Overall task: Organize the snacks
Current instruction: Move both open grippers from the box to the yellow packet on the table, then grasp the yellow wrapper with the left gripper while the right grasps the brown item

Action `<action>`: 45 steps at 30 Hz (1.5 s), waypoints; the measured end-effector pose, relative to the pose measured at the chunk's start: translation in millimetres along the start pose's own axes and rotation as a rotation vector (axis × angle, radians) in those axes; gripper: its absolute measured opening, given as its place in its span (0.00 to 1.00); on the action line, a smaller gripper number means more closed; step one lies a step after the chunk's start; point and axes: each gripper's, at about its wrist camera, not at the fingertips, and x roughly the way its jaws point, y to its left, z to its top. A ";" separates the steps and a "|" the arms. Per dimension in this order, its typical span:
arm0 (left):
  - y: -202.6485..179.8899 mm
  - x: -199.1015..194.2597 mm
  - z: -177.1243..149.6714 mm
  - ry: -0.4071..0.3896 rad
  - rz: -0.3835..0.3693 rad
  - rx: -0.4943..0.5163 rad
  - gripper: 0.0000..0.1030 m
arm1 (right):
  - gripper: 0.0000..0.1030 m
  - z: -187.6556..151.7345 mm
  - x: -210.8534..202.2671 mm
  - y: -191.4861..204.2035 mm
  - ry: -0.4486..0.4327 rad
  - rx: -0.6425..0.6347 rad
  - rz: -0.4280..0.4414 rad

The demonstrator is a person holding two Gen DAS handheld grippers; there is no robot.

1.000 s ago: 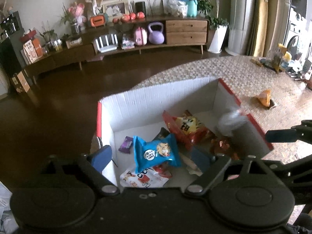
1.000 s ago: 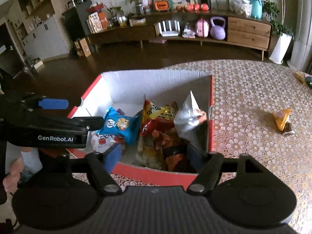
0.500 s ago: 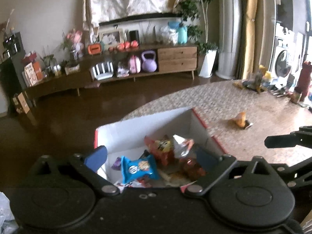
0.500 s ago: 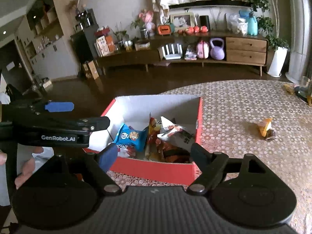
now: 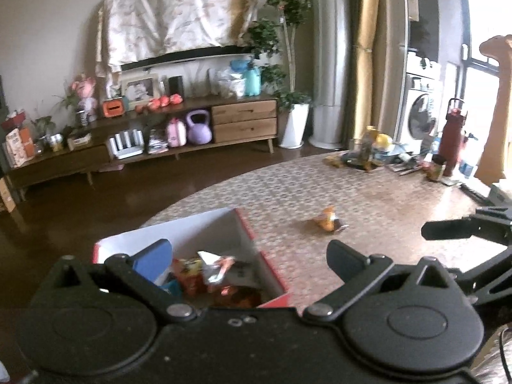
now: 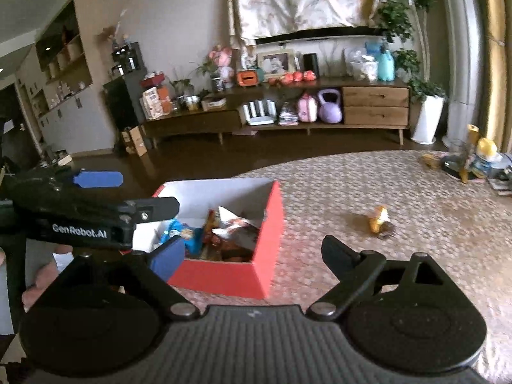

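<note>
Snack packet (image 6: 379,220), right of centre on the desk (image 6: 416,198), looks light and crinkly; pinch its crimped edge. Both jaws just spread, empty.

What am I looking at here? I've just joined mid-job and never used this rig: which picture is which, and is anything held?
No robot arm: a person carries a two-finger gripper in each hand, each with a fisheye camera looking along its fingers. One picture is from the left gripper, the other from the right gripper. Both have just been opening, stand wide and hold nothing. On the patterned table sits a red box of snack packets. One orange snack lies loose on the table, to the right of the box. Far clutter is blurred.
</note>
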 end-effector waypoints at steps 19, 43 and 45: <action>-75.8 128.4 42.5 0.159 -0.055 -0.065 1.00 | 0.91 -25.9 45.3 -133.3 0.037 0.019 -0.182; -139.4 340.4 60.4 0.432 -0.065 -0.166 0.97 | 0.90 -31.0 202.9 -228.6 0.088 0.056 -0.081; -138.4 354.5 55.3 0.452 -0.056 -0.175 0.92 | 0.88 -30.1 212.7 -232.5 0.088 0.058 -0.075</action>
